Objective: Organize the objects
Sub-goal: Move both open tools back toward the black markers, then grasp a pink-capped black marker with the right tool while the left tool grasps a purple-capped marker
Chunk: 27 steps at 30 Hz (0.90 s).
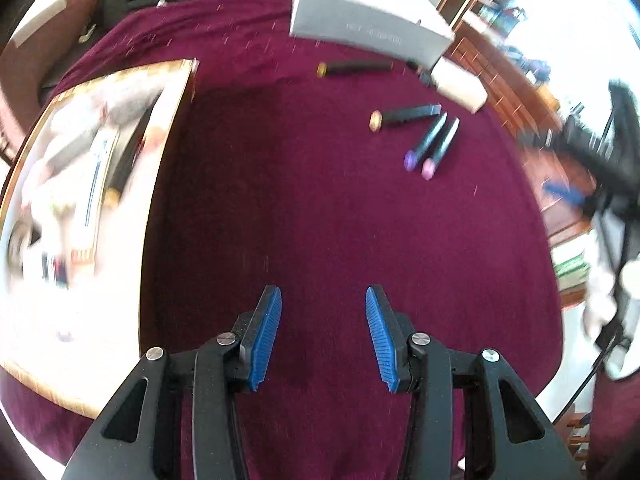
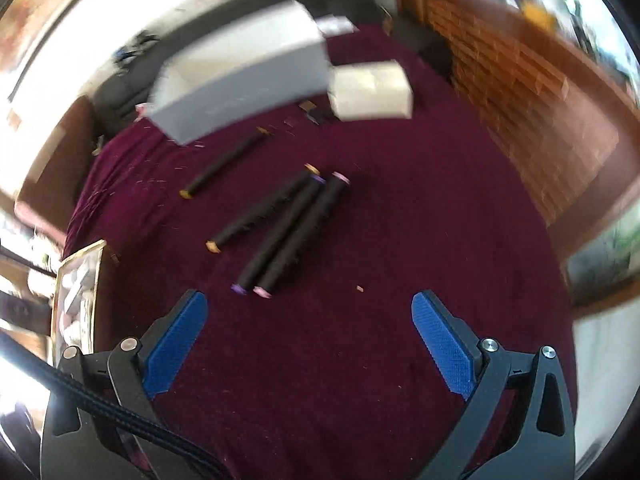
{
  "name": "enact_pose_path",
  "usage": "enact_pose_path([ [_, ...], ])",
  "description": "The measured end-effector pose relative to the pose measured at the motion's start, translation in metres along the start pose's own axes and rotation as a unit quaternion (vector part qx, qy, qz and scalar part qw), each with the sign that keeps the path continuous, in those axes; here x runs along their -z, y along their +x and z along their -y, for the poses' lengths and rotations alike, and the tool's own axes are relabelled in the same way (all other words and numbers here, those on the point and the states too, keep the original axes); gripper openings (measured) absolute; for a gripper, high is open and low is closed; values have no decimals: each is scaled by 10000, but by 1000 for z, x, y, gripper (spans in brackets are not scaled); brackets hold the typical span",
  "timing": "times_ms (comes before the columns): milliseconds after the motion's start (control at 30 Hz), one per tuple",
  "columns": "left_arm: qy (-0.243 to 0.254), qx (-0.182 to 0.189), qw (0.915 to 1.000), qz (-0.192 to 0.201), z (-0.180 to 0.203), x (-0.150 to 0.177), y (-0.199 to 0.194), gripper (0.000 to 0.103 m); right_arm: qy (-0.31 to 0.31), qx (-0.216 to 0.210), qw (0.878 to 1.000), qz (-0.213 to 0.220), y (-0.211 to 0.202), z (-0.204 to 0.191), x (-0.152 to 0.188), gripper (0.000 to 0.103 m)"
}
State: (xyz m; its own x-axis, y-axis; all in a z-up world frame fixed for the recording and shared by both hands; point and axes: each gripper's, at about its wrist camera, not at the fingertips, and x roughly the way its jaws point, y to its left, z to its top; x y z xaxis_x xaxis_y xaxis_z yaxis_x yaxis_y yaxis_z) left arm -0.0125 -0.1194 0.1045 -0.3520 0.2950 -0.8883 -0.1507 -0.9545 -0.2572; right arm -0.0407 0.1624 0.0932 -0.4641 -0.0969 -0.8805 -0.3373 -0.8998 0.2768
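Four black cylindrical markers with coloured end caps point(image 2: 280, 232) lie on the maroon-clothed table point(image 2: 360, 360), just ahead of the right gripper point(image 2: 308, 344), whose jaws gape wide, empty. The left gripper point(image 1: 323, 336), jaws partly open and empty, hovers well apart from the markers.

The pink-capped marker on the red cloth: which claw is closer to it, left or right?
Right. The pink-capped marker lies just beyond the open right claw, toward its left pad. The left claw, also empty, sits well back across the cloth, with the marker far ahead to its right.
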Motion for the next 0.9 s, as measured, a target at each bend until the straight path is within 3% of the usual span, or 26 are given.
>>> enact_pose_path([
  [167, -180, 259, 9994, 166, -16, -34, 8, 38, 448, 219, 9976, -480, 24, 26, -16, 98],
  [367, -343, 712, 9967, -205, -30, -44, 33, 38, 330, 351, 9952, -847, 63, 8, -28, 72],
  [567, -375, 864, 9954, -147, -40, -49, 32, 38, 299, 485, 9943, -905, 88, -12, -33, 67],
  [700, -316, 927, 9951, -132, -42, -49, 32, 38, 158, 900, 9912, -962, 102, -20, -35, 64],
  [867, -188, 1038, 9944, -67, -34, -51, 32, 38, -123, 1399, 9866, -827, 107, -30, -35, 55],
  [900, -144, 1077, 9941, -49, -31, -53, 33, 38, -163, 1373, 9872, -790, 106, -30, -36, 47],
])
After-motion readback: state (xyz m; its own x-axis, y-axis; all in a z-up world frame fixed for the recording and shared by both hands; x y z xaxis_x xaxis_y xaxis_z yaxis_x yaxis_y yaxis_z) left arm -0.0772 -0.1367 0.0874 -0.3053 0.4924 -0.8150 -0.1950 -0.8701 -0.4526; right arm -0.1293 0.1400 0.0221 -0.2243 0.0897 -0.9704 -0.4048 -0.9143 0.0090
